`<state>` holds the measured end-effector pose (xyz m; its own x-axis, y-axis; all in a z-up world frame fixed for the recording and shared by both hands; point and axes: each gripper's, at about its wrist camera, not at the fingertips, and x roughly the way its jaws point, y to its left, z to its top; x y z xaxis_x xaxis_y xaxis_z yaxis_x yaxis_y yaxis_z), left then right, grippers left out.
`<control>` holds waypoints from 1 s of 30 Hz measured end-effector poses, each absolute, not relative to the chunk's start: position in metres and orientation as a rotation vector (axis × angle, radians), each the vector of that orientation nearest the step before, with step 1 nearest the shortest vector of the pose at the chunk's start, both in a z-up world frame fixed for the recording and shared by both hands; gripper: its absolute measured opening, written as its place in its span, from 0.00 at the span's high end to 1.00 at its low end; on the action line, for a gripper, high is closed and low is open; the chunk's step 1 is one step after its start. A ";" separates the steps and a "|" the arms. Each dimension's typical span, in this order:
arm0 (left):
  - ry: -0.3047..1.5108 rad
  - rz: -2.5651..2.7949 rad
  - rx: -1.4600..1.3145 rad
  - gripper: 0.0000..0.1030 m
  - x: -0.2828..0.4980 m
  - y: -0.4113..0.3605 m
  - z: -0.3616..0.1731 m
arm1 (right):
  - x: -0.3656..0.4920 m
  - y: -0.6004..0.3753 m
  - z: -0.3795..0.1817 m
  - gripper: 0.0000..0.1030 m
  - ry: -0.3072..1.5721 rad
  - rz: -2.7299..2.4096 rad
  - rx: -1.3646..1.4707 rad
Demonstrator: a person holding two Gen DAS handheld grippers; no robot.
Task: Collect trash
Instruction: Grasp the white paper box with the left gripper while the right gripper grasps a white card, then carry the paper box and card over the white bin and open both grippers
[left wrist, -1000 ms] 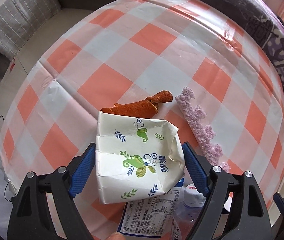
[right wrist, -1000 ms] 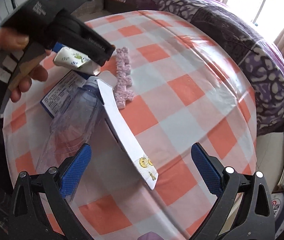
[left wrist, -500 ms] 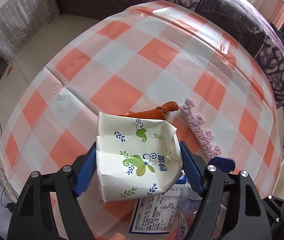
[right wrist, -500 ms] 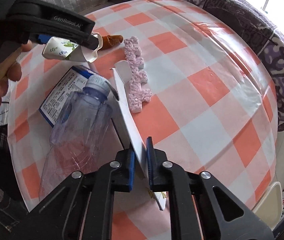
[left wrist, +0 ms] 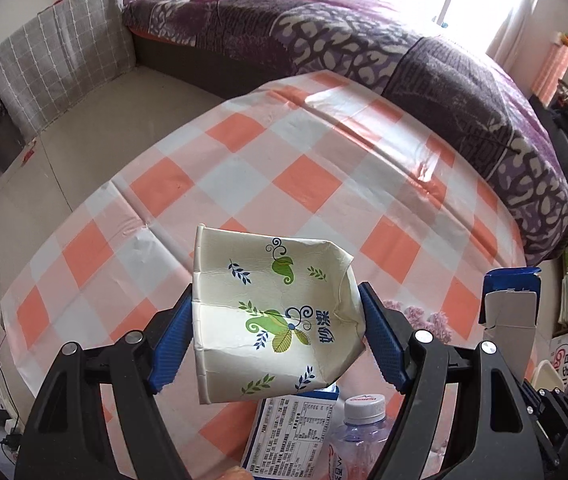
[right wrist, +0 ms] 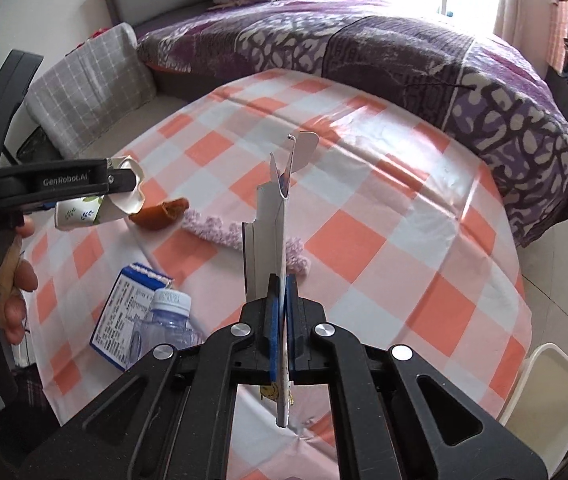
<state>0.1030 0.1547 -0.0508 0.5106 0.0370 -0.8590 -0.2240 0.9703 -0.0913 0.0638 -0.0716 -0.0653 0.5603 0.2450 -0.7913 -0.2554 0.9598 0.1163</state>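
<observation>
- Left gripper [left wrist: 278,334] clamps a crushed white paper cup with leaf print [left wrist: 272,320]; keep that squeeze steady.
- Right gripper [right wrist: 282,328], closed on a flattened white cardboard carton [right wrist: 274,232], should carry it level toward the cream bin [right wrist: 548,404] near right of the table [right wrist: 404,220].

A crushed white paper cup [left wrist: 276,316] with leaf prints hangs above the table, and a flattened white carton [right wrist: 274,236] stands on edge in the air. An orange peel [right wrist: 160,212], a purple knitted strip [right wrist: 220,228], a blue-white box [right wrist: 124,312] and a clear plastic bottle [right wrist: 164,328] lie on the checked tablecloth [right wrist: 384,240].

Black tool [right wrist: 282,322]; blue ribbed pads [left wrist: 380,344]; silver screws.
</observation>
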 end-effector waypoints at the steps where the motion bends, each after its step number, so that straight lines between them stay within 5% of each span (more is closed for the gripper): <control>1: 1.001 0.160 -0.197 0.27 0.101 0.153 -0.046 | 0.064 -0.075 -0.062 0.98 0.915 0.279 -0.002; 13: 0.785 0.174 -0.110 0.27 0.078 0.114 -0.007 | 0.057 -0.125 -0.039 0.98 0.853 0.099 0.102; 30: 0.745 0.036 -0.026 0.27 0.066 0.030 -0.002 | 0.036 -0.198 -0.034 0.98 0.845 -0.083 0.201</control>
